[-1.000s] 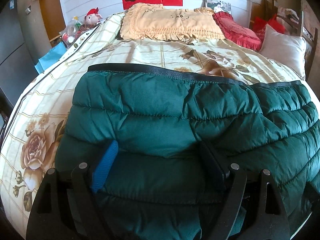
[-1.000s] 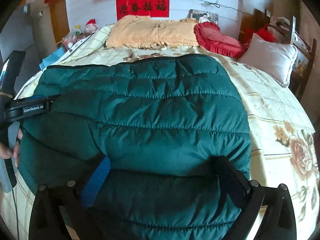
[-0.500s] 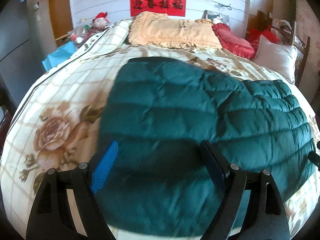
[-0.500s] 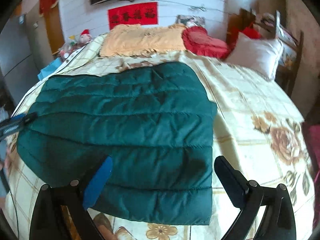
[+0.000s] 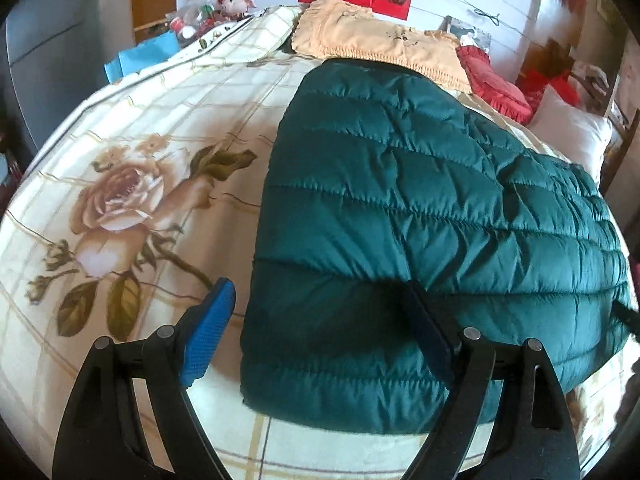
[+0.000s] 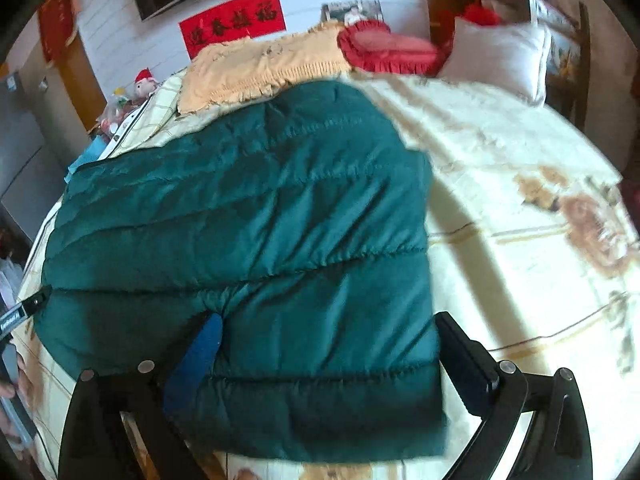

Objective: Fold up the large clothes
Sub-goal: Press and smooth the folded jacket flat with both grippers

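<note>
1. Item position: the green quilted jacket [image 5: 420,216] lies folded flat on the bed [image 5: 120,184], its far edge close to the yellow pillow [image 5: 372,44].
2. Left tool [image 5: 316,328]: jaws wide, holding nothing. It hangs over the near left corner of the jacket; the blue pad [image 5: 208,336] sits over bare bedspread, the dark finger over green fabric.
3. Right tool [image 6: 332,352]: jaws wide, holding nothing. It straddles the near right corner, one finger over the jacket and the other over bare bedspread.
4. Step in hand, judged: re-position both tools at the side edges for the next fold.
5. Procedure:
   - Take all layers at the edge, not the top shell alone; the slick padded fabric likely slips.
   - Grip both sides level with each other so the fold line stays straight.
   - Lift little; trapped air makes the layers spring apart.
6. View differences:
   - The left wrist view shows the jacket's left edge, the large rose print and the blue item at the bedside.
   - The right wrist view, blurred, shows the jacket's right edge, the white pillow [image 6: 500,52], and the left tool's body with a hand [image 6: 10,380] at the frame edge.
</note>
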Demonstrator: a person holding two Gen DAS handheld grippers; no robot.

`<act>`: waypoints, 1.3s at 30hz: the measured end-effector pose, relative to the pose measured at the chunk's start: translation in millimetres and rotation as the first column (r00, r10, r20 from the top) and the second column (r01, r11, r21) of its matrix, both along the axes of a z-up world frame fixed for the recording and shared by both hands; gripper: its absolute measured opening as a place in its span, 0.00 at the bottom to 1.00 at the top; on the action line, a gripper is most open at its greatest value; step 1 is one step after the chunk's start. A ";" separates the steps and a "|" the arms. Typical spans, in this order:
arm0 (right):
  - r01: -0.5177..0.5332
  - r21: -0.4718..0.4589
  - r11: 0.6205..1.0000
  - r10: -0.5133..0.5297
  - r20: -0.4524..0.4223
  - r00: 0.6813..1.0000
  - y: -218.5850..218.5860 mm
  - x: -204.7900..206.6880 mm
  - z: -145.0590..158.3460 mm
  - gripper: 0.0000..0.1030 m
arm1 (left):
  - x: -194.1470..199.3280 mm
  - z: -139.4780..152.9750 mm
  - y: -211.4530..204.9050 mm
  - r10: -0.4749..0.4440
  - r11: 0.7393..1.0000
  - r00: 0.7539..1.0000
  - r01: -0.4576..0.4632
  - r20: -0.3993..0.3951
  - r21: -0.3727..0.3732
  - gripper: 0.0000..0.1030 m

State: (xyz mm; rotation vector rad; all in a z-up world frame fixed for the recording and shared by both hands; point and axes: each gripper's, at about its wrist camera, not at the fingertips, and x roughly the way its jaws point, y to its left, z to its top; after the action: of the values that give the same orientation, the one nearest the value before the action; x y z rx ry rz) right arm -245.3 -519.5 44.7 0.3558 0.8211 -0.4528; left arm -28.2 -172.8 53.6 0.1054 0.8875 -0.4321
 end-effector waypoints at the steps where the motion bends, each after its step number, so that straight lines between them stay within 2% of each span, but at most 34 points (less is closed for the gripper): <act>1: -0.002 -0.015 1.000 0.002 0.006 1.000 3.9 -3.7 5.4 0.99 | -4.2 1.9 0.2 -0.004 1.000 1.000 0.004 0.010 0.008 0.83; 4: -0.035 -0.045 0.998 0.037 0.049 0.998 17.3 -18.9 23.4 0.99 | -15.2 4.2 4.5 -0.013 1.000 1.000 0.013 0.022 0.005 0.83; 6: -0.055 -0.049 0.997 0.057 0.048 0.997 25.4 -22.2 24.6 0.99 | -20.5 2.0 7.2 -0.012 1.000 1.000 0.012 0.022 -0.002 0.83; 12: -0.060 -0.067 0.996 0.057 -0.042 0.997 31.7 -6.0 -7.9 1.00 | -28.2 -1.6 11.4 -0.003 1.000 1.000 0.002 -0.011 -0.027 0.83; 15: -0.051 -0.067 0.996 0.048 -0.035 0.998 30.4 -6.3 -7.1 1.00 | -34.7 0.9 11.2 -0.014 0.999 1.000 0.014 -0.017 -0.031 0.83; 20: -0.040 0.020 0.999 0.039 0.039 0.998 22.3 -26.4 7.1 1.00 | -42.4 3.3 16.3 -0.035 0.998 0.999 0.033 -0.026 -0.061 0.83; 23: -0.008 0.064 0.998 0.004 0.061 0.998 14.8 -39.9 7.9 1.00 | -41.9 3.5 22.4 -0.044 0.993 0.998 0.038 -0.046 -0.115 0.83; 26: 0.020 0.129 0.991 -0.028 0.063 0.998 1.8 -49.1 -1.9 1.00 | -37.2 2.1 28.1 -0.058 0.985 0.995 0.045 -0.076 -0.169 0.83; 32: 0.040 0.271 0.962 -0.072 0.111 0.991 -19.0 -57.9 -19.4 1.00 | -27.3 -0.6 32.8 -0.074 0.975 0.991 0.048 -0.112 -0.219 0.83; 36: 0.035 0.323 0.946 -0.080 0.127 0.989 -27.0 -54.8 -27.7 1.00 | -16.0 -8.1 32.9 -0.091 0.971 0.986 0.056 -0.141 -0.235 0.83; 39: 0.017 0.371 0.929 -0.073 0.136 0.988 -29.7 -48.1 -34.4 1.00 | -6.4 -17.0 34.8 -0.103 0.958 0.975 0.044 -0.196 -0.282 0.84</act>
State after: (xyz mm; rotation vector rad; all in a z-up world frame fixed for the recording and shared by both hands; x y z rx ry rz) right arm -293.4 -549.2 10.2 0.7511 0.7523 -0.3080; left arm -34.7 -138.0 36.5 -0.1672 1.0232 -0.6421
